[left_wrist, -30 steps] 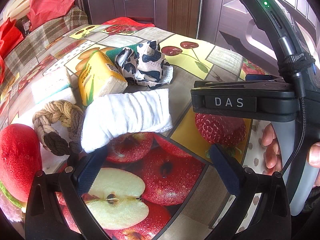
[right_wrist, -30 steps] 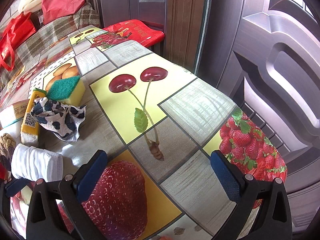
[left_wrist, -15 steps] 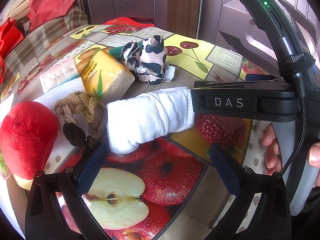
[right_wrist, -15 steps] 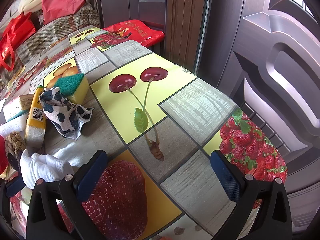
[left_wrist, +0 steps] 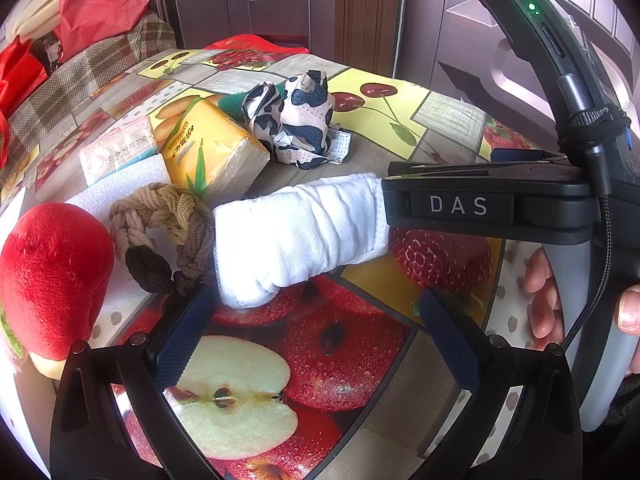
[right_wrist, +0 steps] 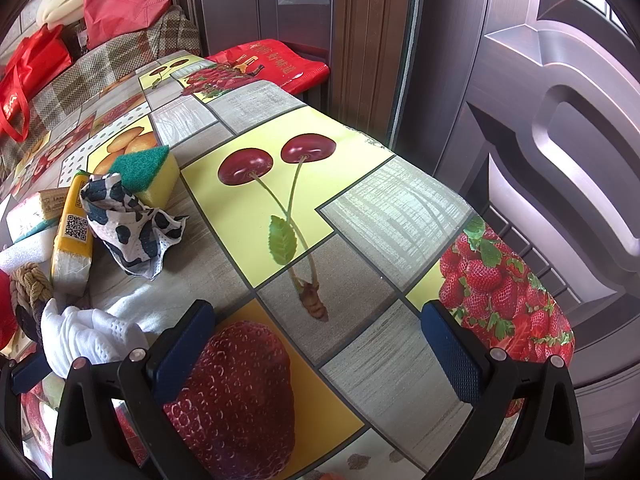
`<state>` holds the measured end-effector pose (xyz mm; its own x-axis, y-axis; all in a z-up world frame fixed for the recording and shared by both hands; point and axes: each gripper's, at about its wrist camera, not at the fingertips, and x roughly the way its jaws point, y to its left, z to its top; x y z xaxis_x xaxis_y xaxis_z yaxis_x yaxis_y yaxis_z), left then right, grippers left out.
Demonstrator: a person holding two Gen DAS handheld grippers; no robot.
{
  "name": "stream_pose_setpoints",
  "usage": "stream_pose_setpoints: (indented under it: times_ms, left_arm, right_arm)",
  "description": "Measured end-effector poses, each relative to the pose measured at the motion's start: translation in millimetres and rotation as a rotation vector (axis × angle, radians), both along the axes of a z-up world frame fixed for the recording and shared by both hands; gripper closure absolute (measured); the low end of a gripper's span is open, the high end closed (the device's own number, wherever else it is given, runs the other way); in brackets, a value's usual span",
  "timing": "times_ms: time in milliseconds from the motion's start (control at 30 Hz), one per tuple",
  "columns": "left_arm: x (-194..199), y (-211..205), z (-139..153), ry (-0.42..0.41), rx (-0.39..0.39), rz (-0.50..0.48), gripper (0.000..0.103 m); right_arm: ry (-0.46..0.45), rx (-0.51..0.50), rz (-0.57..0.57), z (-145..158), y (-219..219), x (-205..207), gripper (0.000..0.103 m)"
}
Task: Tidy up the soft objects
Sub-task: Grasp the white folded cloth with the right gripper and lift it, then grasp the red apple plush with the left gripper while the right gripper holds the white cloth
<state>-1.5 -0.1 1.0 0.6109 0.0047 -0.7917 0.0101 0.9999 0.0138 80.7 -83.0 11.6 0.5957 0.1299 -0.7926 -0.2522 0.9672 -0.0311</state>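
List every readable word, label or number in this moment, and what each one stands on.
"DAS": white letters on the black body of the right tool, seen from the left wrist.
Digits on the pale tissue pack: upside down, too small to read surely.
Print on the yellow tissue pack: too blurred; a QR code shows on its end.
Gold characters on the red bag: unreadable.

Home: fruit-print tablecloth (right_wrist: 360, 216), plaid sofa (right_wrist: 120, 56) (panelled doors (right_wrist: 560, 120)).
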Motion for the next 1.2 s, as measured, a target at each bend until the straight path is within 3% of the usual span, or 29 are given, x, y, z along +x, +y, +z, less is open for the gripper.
stream_pose_setpoints:
  times_ms: [900,1033,1100,1200]
  left_arm:
    - [-9.0,1.6,2.7,-0.019,-0.015,0.006,0.001]
    - [-45.7,3.6,33.8,-0.205,-0.081,-0.010,0.001]
    - [-77.6,14.3,47.9,-0.391,-0.142,0.012,0.001]
    - [-113.6,38.5,67.7,-0.454,-0.163,0.092,0.001]
  right_arm:
    - [0.000,0.001,0.001,0.3,-1.2,-0.8,0.000]
    - [0.000,0.002,0.001,0.7,0.1,0.1,0.000]
    - [0.000,0.002,0.001,0.6,-0.1,-0.2,0.000]
    - [0.000,0.003,0.001,0.6,0.0,-0.1,0.000]
